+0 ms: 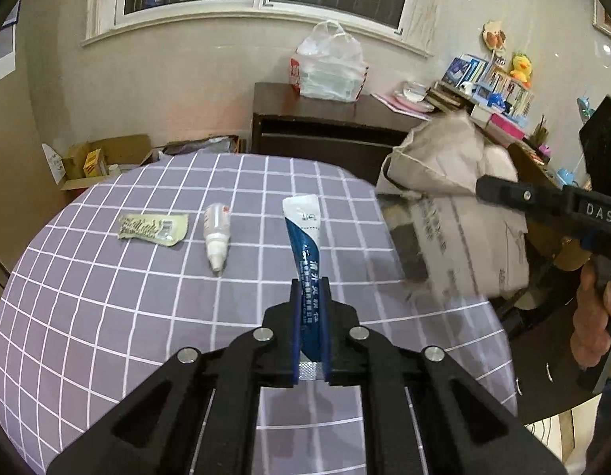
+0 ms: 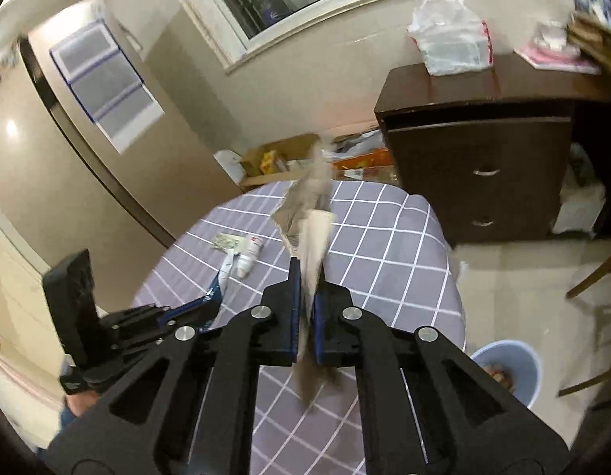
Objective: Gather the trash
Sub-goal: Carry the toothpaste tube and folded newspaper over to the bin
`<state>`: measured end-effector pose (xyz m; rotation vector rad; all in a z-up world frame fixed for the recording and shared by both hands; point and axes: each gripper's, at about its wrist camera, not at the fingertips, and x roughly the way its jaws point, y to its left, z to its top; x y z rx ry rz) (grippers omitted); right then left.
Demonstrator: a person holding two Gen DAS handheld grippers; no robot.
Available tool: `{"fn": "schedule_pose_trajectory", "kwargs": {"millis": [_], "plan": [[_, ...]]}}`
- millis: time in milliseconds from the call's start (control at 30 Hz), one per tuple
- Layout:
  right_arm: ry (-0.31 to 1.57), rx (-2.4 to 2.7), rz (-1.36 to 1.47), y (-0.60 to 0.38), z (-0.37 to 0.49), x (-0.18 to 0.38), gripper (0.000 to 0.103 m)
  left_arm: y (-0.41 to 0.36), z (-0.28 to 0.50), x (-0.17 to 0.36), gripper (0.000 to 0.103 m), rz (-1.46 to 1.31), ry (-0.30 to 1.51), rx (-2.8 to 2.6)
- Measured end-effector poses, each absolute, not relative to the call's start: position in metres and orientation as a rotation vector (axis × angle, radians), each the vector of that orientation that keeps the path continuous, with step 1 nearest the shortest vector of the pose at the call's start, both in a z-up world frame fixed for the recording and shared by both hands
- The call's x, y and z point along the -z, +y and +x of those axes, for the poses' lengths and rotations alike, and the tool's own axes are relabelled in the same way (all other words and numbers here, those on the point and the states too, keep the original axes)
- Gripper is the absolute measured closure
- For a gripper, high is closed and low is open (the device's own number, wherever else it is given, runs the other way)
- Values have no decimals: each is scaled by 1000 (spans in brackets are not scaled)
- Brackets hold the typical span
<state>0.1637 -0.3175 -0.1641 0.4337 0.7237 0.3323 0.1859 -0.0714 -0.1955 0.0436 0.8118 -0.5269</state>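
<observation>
the left gripper (image 1: 308, 289) tilts down over the worktop (image 1: 107, 297), its jaws pinched tight on a blue and white tube (image 1: 305, 245) that stands up out of them, crimped end low between the blue pads. to its right the right gripper (image 2: 306, 277) is held out nearly sideways, angled down too, its jaws clamped on a crumpled grey paper bag (image 1: 452, 198) that hangs beside the worktop's edge; the bag is blurred, so its print cannot be read. a hand (image 1: 594, 316) wraps the right gripper's handle at the right edge of the left view. on the checked cloth still lie a small white bottle (image 1: 217, 235) on its side and, just left of it, a flattened yellowish wrapper (image 1: 153, 227). a pale blue bin (image 2: 507, 368) sits on the floor near the worktop, with some scraps in it.
</observation>
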Motion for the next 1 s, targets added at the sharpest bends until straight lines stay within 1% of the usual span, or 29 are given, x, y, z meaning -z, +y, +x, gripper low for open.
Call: {"fn": "schedule_pose_trajectory", "kwargs": {"millis": [433,700,833,1000], "plan": [[633,-310,562,-389,117,150,97,-133,162,165,96,50,760,586],[573,-210,621,-457,78,148,97,-200,151,158,96,85,760,669],[585,-130,652,-493,64,163,97,-239,145,162,96,112,770,714],[674,-35,701,-529,56,212,97,-290,139,181,96,150,822,760]]}}
